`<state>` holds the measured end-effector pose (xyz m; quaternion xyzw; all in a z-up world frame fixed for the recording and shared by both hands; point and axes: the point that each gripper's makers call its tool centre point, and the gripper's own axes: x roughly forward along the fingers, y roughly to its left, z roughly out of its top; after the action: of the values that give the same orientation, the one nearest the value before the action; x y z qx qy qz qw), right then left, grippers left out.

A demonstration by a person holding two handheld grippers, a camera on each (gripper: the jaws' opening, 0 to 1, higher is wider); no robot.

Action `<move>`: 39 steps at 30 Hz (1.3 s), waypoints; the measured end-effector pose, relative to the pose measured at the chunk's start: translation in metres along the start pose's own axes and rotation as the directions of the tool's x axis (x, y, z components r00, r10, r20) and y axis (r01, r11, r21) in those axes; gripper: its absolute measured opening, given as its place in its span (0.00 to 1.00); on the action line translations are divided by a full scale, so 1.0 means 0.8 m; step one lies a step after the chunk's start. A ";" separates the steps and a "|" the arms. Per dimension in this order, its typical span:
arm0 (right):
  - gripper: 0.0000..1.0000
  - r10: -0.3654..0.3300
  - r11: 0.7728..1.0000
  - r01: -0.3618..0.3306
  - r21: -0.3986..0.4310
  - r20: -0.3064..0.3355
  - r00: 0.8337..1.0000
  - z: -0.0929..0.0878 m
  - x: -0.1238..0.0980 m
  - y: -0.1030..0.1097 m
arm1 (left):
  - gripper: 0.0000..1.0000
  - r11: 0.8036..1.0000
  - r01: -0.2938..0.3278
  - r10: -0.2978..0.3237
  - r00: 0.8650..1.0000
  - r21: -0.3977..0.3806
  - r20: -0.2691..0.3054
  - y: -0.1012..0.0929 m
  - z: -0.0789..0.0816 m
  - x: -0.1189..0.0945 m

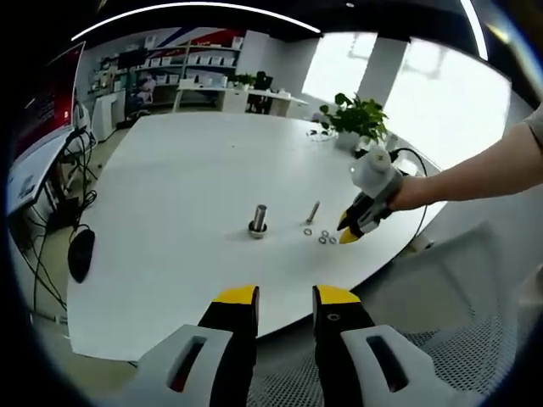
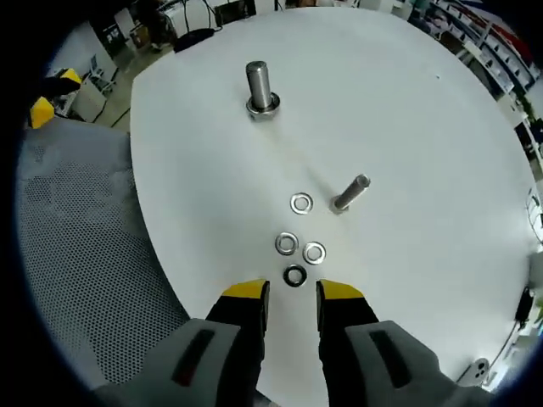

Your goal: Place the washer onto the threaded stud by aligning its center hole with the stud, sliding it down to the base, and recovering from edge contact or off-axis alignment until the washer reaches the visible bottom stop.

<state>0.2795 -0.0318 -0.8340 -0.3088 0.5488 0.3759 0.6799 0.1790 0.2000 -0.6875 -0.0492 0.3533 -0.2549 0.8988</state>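
An upright threaded stud [image 1: 258, 220] [image 2: 260, 87] stands on its wide base on the white table [image 1: 187, 186] [image 2: 424, 127]. A second bolt [image 1: 312, 212] [image 2: 349, 193] lies on its side nearby. Several washers lie flat beside it: three silver ones [image 2: 301, 203] [image 2: 287, 244] [image 2: 314, 253] and a dark one [image 2: 294, 276], seen as a small cluster [image 1: 322, 236] in the left gripper view. My right gripper [image 2: 293, 292] [image 1: 355, 227] is open and empty, its tips just short of the dark washer. My left gripper [image 1: 286, 297] [image 2: 47, 100] is open, held back off the table's near edge.
A grey mesh chair seat [image 2: 76, 246] lies below the table edge beside my right gripper. A potted plant [image 1: 356, 119] stands at the far table rim. A black mouse [image 1: 81, 253] and cables hang near the left edge. A person's forearm [image 1: 475, 174] holds the right gripper.
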 end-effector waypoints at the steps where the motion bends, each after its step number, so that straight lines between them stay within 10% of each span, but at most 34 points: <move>1: 0.24 -0.006 1.000 0.006 -0.011 -0.005 1.000 -0.001 0.003 -0.003 | 0.23 1.000 -0.002 0.002 1.000 -0.001 0.000 0.000 0.000 0.000; 39: 0.30 0.019 0.999 -0.019 -0.050 0.004 1.000 0.006 0.010 -0.002 | 0.22 1.000 -0.006 0.006 1.000 -0.008 -0.006 0.003 -0.001 0.002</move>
<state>0.2844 -0.0274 -0.8407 -0.3198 0.5407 0.3965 0.6694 0.1806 0.2009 -0.6898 -0.0512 0.3570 -0.2510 0.8983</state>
